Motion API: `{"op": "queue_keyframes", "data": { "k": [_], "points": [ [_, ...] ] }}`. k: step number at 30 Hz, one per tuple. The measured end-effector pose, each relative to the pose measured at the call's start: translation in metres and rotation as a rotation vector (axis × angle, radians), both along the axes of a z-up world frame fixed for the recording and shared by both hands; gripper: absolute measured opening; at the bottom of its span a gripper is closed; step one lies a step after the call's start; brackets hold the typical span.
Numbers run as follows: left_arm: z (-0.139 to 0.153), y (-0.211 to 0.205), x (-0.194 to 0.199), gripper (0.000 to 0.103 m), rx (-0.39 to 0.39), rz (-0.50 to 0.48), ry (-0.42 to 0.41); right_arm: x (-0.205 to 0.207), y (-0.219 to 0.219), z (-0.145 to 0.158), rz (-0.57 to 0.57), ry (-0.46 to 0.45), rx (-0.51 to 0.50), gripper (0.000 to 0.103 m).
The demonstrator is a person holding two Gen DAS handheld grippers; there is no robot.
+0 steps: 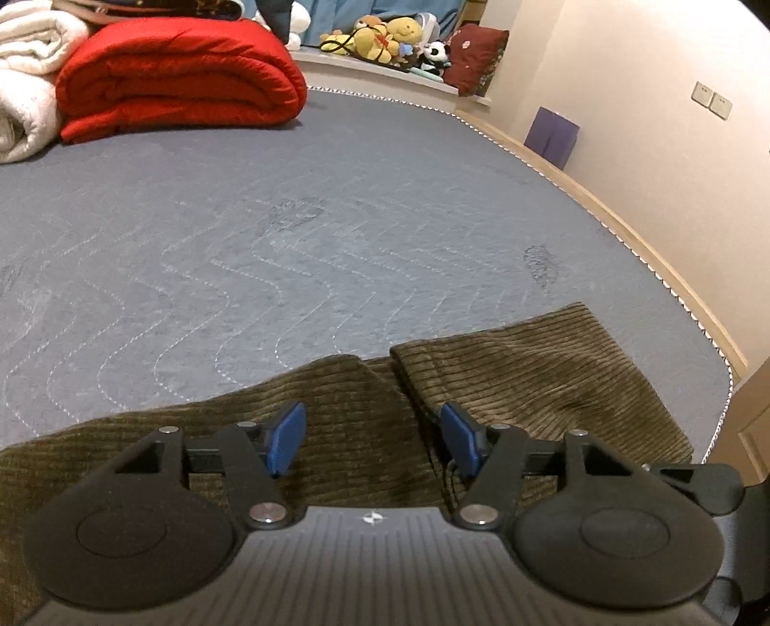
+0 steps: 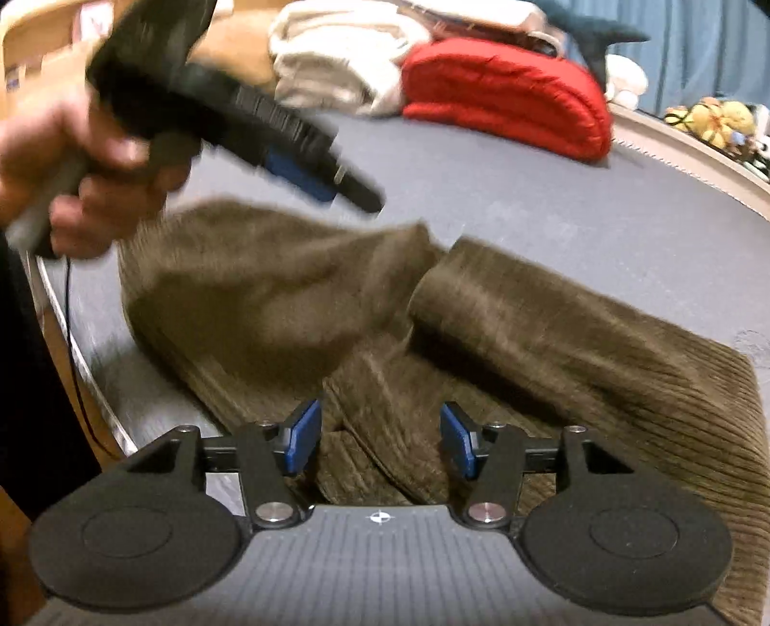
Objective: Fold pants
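Olive-brown corduroy pants (image 1: pixel 505 385) lie on the grey-blue quilted bed (image 1: pixel 288 231), with two folded parts meeting at a seam in the middle. My left gripper (image 1: pixel 373 436) hovers just above that seam, its blue pads apart and no cloth pinched between them. In the right wrist view the same pants (image 2: pixel 553 327) look rumpled, one part lying rolled over the other. My right gripper (image 2: pixel 380 438) stands open low over the cloth, with nothing gripped. The left gripper (image 2: pixel 308 178), held in a person's hand (image 2: pixel 72 159), shows blurred at the upper left above the pants.
A folded red quilt (image 1: pixel 178 77) and a white blanket (image 1: pixel 24 77) lie at the far end of the bed. Stuffed toys (image 1: pixel 385 41) and a dark red cushion (image 1: pixel 476 58) sit on a ledge beyond. The bed's edge (image 1: pixel 625 241) runs along a cream wall on the right.
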State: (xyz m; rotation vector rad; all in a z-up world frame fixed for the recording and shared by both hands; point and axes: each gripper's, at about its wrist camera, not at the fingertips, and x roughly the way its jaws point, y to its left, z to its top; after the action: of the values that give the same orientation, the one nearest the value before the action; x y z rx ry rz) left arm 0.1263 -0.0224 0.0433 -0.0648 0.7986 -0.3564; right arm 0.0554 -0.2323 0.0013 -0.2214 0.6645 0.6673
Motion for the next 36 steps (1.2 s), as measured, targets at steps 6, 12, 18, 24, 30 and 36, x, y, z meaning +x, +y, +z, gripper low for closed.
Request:
{"op": "queue_keyframes", "data": {
  "k": [6, 12, 18, 24, 30, 36],
  "points": [
    [0.001, -0.007, -0.004, 0.068, 0.029, -0.024, -0.031, -0.006, -0.005, 0.023, 0.062, -0.044, 0.030, 0.017],
    [-0.005, -0.006, 0.002, 0.068, -0.068, -0.040, 0.024, -0.029, -0.014, 0.026, 0.267, -0.006, -0.064, 0.018],
    [-0.036, -0.003, 0.031, 0.068, -0.297, -0.083, 0.230, -0.037, -0.009, 0.025, 0.276, -0.018, -0.075, 0.045],
    [-0.065, -0.019, 0.054, 0.068, -0.326, -0.106, 0.293, -0.039, 0.006, 0.017, 0.289, -0.064, -0.164, 0.071],
    [-0.088, -0.033, 0.072, 0.068, -0.333, -0.094, 0.300, -0.037, 0.015, 0.002, 0.282, -0.080, -0.253, 0.058],
    [-0.051, -0.026, 0.069, 0.014, -0.301, -0.171, 0.166, -0.028, 0.011, 0.010, 0.272, -0.077, -0.223, 0.020]
  ]
}}
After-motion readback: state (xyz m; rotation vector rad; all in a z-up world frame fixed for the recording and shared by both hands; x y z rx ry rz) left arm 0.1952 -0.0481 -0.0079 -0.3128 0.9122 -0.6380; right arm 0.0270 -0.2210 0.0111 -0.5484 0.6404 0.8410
